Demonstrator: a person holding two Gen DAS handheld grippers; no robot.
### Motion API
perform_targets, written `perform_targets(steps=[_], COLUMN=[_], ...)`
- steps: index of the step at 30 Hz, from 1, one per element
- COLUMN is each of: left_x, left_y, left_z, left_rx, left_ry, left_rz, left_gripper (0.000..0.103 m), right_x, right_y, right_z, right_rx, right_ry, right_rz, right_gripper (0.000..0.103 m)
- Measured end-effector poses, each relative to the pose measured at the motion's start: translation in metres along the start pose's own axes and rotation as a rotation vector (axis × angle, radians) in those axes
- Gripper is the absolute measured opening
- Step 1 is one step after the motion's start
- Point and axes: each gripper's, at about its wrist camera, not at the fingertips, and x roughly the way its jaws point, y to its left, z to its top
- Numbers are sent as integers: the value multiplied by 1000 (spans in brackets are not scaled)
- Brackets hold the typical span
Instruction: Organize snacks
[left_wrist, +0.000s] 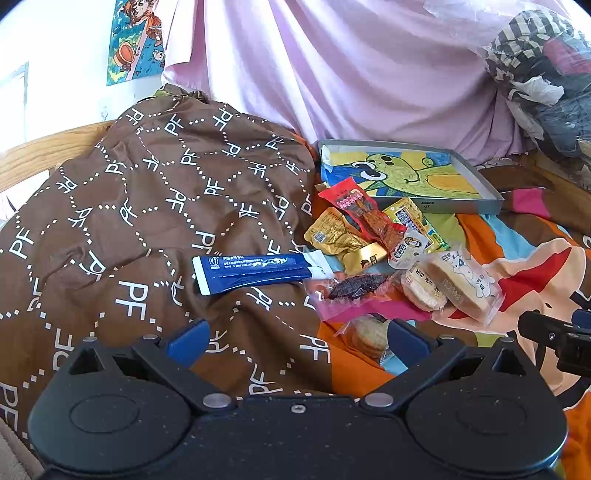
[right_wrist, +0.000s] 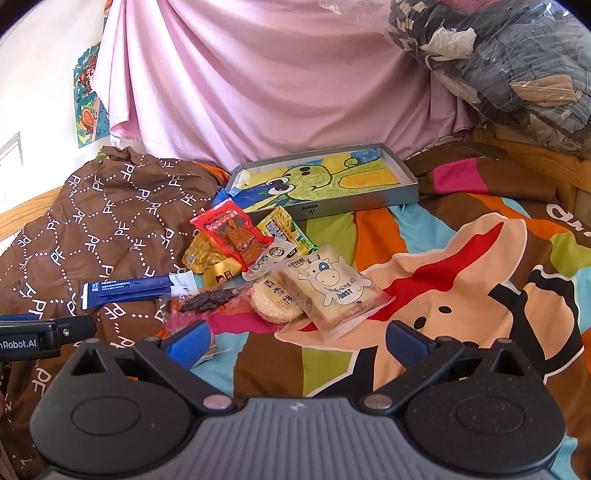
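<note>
Several snack packets lie heaped on a colourful bedsheet. Among them are a red packet (left_wrist: 360, 210) (right_wrist: 232, 230), a toast packet with a cow (left_wrist: 461, 284) (right_wrist: 328, 286), a long blue sachet (left_wrist: 255, 271) (right_wrist: 136, 290) and a clear packet of dark jerky (left_wrist: 351, 290) (right_wrist: 207, 297). Behind them stands a grey shallow box (left_wrist: 480, 179) (right_wrist: 402, 173) lined with a green cartoon drawing. My left gripper (left_wrist: 297, 341) is open, low over the quilt's edge, with a biscuit packet (left_wrist: 369, 334) by its right finger. My right gripper (right_wrist: 295, 343) is open just short of the toast packet, nothing between its fingers.
A brown "PF" quilt (left_wrist: 129, 206) (right_wrist: 110, 214) is bunched on the left. Pink cloth (left_wrist: 351, 62) hangs behind, a bag of clothes (right_wrist: 517, 62) sits at the back right, and a wooden bed frame (left_wrist: 40, 147) edges the left. The other gripper's tip (left_wrist: 554, 336) shows at right.
</note>
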Motion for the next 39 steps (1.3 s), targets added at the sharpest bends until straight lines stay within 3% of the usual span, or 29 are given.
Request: perform_targets(steps=[20,25,34,39], left_x=[-4,-3,2,12], left_y=[-3,-2,-1,10], left_z=[2,2,9,27], left_rx=[-16,-28,7,1], left_ry=[-5,15,80,116], left_rz=[4,-3,55,31], left_gripper=[102,102,102,102], right_x=[0,-1,11,26], right_y=[1,3,14,25], right_z=[-2,-2,-3,-4], right_rx=[8,6,-54,-81], right_ry=[5,-2,12,51], right_rz=[14,45,124,198], right_gripper=[103,103,103,103])
